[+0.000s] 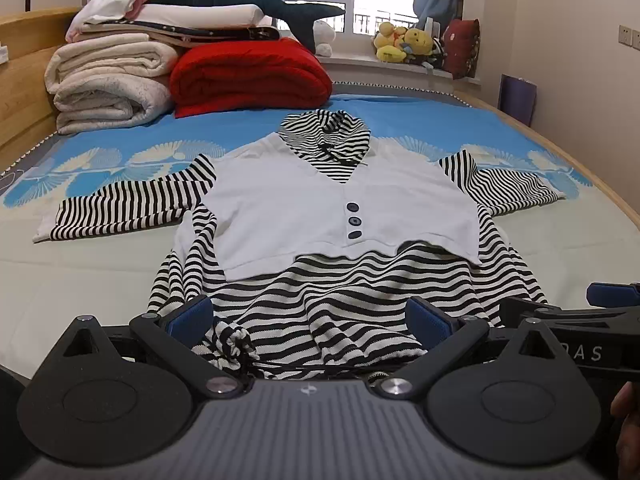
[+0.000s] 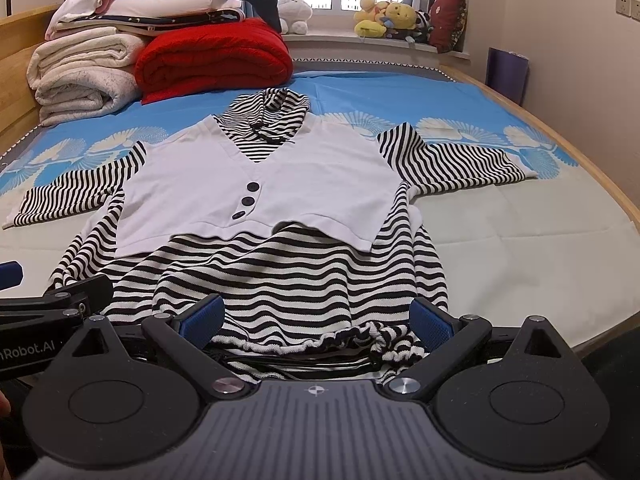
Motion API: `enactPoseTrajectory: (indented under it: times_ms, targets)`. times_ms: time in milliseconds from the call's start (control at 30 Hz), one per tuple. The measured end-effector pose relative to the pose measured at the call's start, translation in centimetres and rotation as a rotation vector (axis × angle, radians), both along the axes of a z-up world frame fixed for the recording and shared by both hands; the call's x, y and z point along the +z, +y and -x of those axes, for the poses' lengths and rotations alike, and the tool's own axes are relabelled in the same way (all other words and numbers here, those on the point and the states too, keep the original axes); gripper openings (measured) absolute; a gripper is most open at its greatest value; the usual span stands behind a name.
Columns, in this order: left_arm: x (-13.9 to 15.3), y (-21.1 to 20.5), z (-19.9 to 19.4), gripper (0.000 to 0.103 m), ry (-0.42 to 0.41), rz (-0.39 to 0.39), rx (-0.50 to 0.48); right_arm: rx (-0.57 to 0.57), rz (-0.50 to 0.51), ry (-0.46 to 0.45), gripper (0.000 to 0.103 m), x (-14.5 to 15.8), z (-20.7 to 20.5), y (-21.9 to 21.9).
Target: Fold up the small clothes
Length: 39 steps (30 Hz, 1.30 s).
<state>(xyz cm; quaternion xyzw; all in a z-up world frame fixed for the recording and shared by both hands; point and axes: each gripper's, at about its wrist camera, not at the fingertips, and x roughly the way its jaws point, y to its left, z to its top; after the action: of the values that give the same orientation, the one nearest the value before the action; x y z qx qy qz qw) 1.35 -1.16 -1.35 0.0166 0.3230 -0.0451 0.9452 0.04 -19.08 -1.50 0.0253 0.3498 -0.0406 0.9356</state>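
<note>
**Two grippers poised at the hem of a striped top**

Two grippers are yours to mind, but start with the bed (image 1: 560,232): it fills both views, its far half under a blue sheet with a white fan print, its near half pale. At the far left corner a stack of folded cream quilts (image 1: 108,84) sits beside a folded red blanket (image 1: 248,80), with a dark plush shark (image 1: 248,0) lying on top. Plush toys (image 1: 404,44) line the window sill beyond the far edge.

Your task piece, the striped top (image 1: 320,216), lies flat and face up in the middle of the bed, collar toward the far edge, both sleeves spread out sideways, hem at the near edge. A white vest panel with three dark buttons (image 1: 354,220) covers its chest.

Your left gripper (image 1: 312,320) hangs over the left part of the hem, jaws wide, bunched cloth between them but not pinched. Your right gripper (image 2: 318,318) sits just beside it over the right part of the hem, jaws equally wide, holding nothing.
</note>
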Motion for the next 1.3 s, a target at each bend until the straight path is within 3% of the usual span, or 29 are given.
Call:
enactPoseTrajectory:
  times_ms: [1000, 1133, 1200, 1300]
  targets:
    - [0.0, -0.1, -0.3, 0.102, 0.009, -0.001, 0.002, -0.004, 0.005, 0.012, 0.098, -0.4, 0.0, -0.1]
    - [1.4, 1.6, -1.7, 0.102, 0.019, 0.043, 0.02, -0.06, -0.028, -0.06, 0.098, 1.2, 0.1, -1.5]
    - [2.4, 2.7, -3.5, 0.102, 0.019, 0.01, 0.013, -0.055, -0.073, -0.098, 0.098, 2.8, -0.7, -3.5]
    - [3.3, 4.4, -7.2, 0.102, 0.021, -0.064, -0.015, -0.046, -0.053, -0.182, 0.098, 5.4, -3.0, -7.3]
